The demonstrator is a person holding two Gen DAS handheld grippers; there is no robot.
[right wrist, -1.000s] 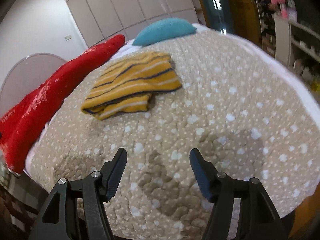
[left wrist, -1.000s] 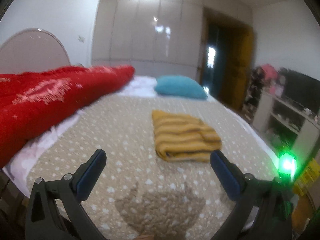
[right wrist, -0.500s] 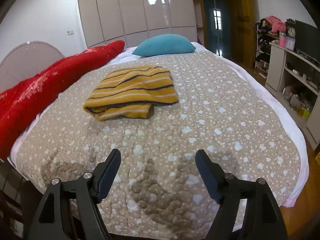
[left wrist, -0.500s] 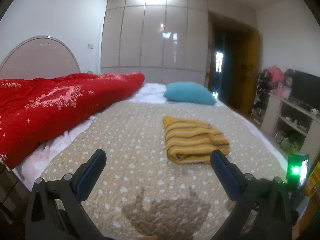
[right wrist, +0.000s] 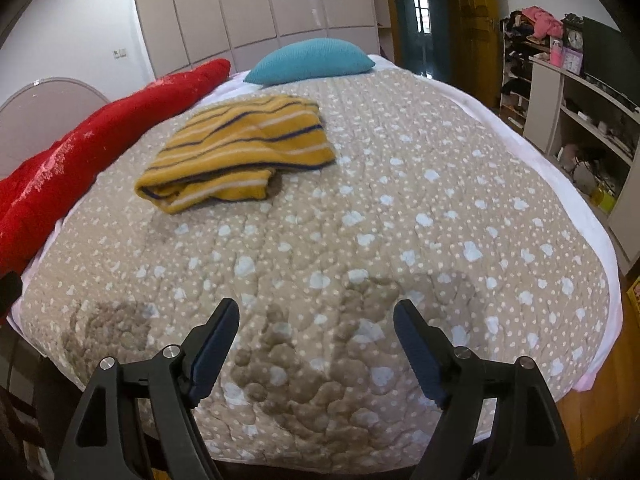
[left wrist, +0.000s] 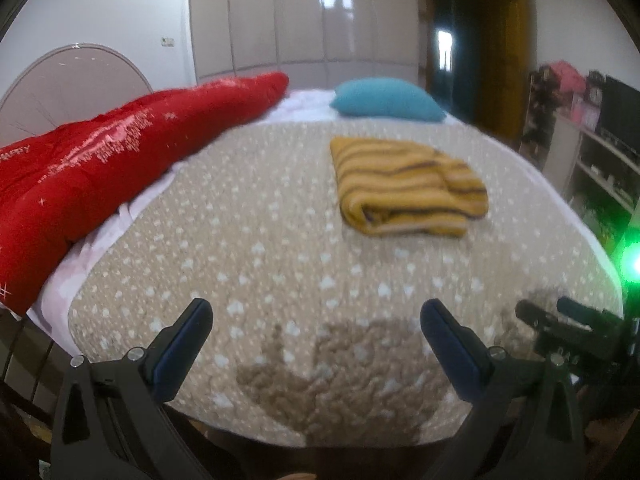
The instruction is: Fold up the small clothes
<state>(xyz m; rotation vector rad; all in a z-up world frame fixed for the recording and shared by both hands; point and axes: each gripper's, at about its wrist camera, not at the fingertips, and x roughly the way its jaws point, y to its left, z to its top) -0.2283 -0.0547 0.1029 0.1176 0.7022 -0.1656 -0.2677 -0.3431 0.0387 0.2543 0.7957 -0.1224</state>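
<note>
A: How many garments are lying there?
B: One folded yellow knit garment with dark stripes (right wrist: 236,152), sitting mid-bed on the beige dotted quilt (right wrist: 400,208).
A: Grippers?
B: Left gripper (left wrist: 316,344) and right gripper (right wrist: 316,344) are both gaping, the right having just been opening, grasping nothing; red duvet (left wrist: 92,172) lettering is reading unclear

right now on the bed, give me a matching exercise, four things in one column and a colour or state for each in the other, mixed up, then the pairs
Things:
1. striped garment
2. pillow
3. quilt
4. right claw

Descriptions:
A. red, bunched along the bed's edge
B. teal, at the far end of the bed
C. open, nothing between its fingers
D. yellow with dark stripes, lying folded on the bedspread

Pairs: 1-D, 2-B, 3-A, 4-C
</note>
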